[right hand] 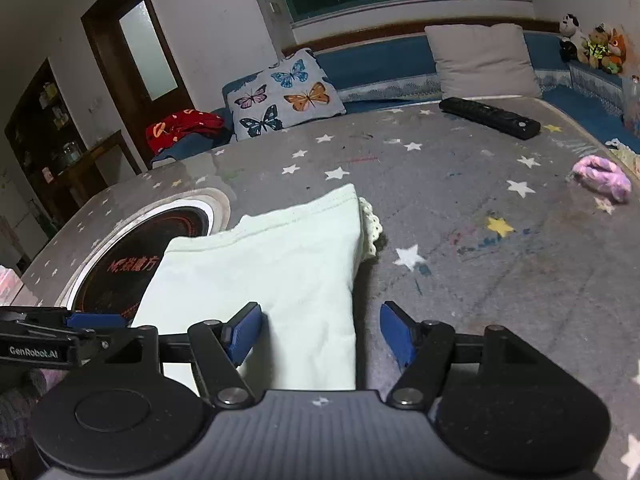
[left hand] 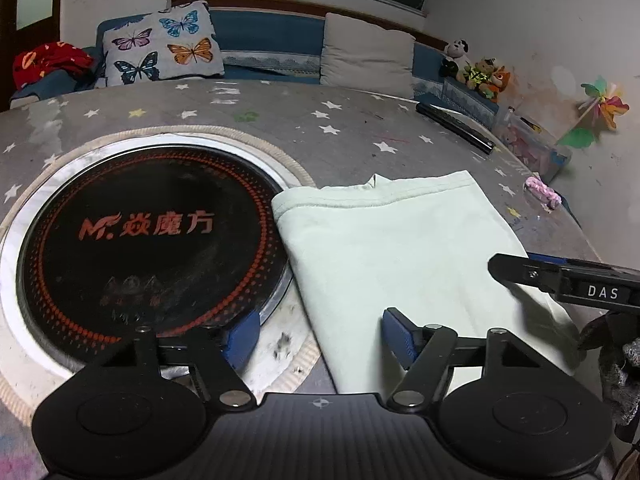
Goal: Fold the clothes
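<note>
One folded pale-green garment [left hand: 400, 248] between two spread tools, left tool [left hand: 320, 338], right tool [right hand: 320, 334], neither pinching anything.

On the round black hob [left hand: 148, 236] set in the table you can read a red logo that looks like "MF", followed by the Chinese characters 焱魔方. In your left wrist view the right gripper [left hand: 516, 270] carries a small plate lettered "DAS". In your right wrist view the left gripper [right hand: 94, 320] bears "GenRobot.AI" in white.
</note>
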`<state>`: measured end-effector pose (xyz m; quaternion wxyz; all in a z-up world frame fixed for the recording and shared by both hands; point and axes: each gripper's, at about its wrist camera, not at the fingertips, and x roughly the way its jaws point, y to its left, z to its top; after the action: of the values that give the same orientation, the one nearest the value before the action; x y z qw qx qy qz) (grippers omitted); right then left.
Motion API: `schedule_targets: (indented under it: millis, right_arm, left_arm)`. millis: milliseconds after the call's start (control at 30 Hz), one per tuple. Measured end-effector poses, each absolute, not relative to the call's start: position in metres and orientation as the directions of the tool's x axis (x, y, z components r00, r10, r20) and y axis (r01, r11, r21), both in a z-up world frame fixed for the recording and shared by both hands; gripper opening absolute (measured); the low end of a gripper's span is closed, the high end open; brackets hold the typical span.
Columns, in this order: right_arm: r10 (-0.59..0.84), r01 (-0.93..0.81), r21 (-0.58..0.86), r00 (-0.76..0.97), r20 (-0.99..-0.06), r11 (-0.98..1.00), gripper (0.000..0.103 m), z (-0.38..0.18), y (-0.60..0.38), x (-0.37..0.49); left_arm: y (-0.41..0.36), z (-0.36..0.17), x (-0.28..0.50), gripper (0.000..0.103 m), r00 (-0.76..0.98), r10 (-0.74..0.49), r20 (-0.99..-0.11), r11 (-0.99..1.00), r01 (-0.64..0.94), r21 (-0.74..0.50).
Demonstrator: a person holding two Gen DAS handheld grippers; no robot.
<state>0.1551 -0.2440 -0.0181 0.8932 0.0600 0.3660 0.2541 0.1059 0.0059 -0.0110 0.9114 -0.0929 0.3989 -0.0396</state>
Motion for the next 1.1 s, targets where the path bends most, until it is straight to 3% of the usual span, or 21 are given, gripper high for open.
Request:
schedule_targets:
  millis: [267, 533, 600, 667, 767, 1100]
  right_arm:
    - [0.539, -0.424, 0.339, 0.569, -0.621, 0.84, 0.045, -0.019, -0.238, 0.161]
    - [0.541, -0.405, 0.361, 0.583, -0.607, 0.84, 0.047, -0.021, -0.238, 0.162]
    - [0.548, -0.403, 0.371, 0.579, -0.604, 0.836, 0.042, -0.021, -0.237, 0.163]
    - [0.566, -0.395, 0.406, 0.571, -0.595, 0.824, 0.03, -0.023, -0.239, 0.163]
    - [0.578, -0.371, 0.445, 0.579, -0.575, 0.815, 0.019, -0.023, -0.245, 0.162]
    - [0.556, -0.327, 0.47, 0.649, -0.52, 0.82, 0.014, -0.008, -0.279, 0.135]
  left_arm:
    - [0.002, -0.009, 0.113, 0.043, 0.684, -0.161, -0.711, 0.979, 0.017, -0.205]
    - [-0.003, -0.008, 0.115, 0.042, 0.681, -0.157, -0.715, 0.98, 0.016, -0.199]
    - [-0.003, -0.008, 0.116, 0.041, 0.681, -0.161, -0.714, 0.979, 0.017, -0.204]
    - [-0.003, -0.008, 0.118, 0.025, 0.681, -0.173, -0.712, 0.976, 0.019, -0.218]
    - [-0.004, -0.006, 0.119, 0.013, 0.68, -0.193, -0.707, 0.972, 0.033, -0.234]
    - [-0.035, 0.017, 0.116, 0.007, 0.694, -0.25, -0.675, 0.967, 0.138, -0.216]
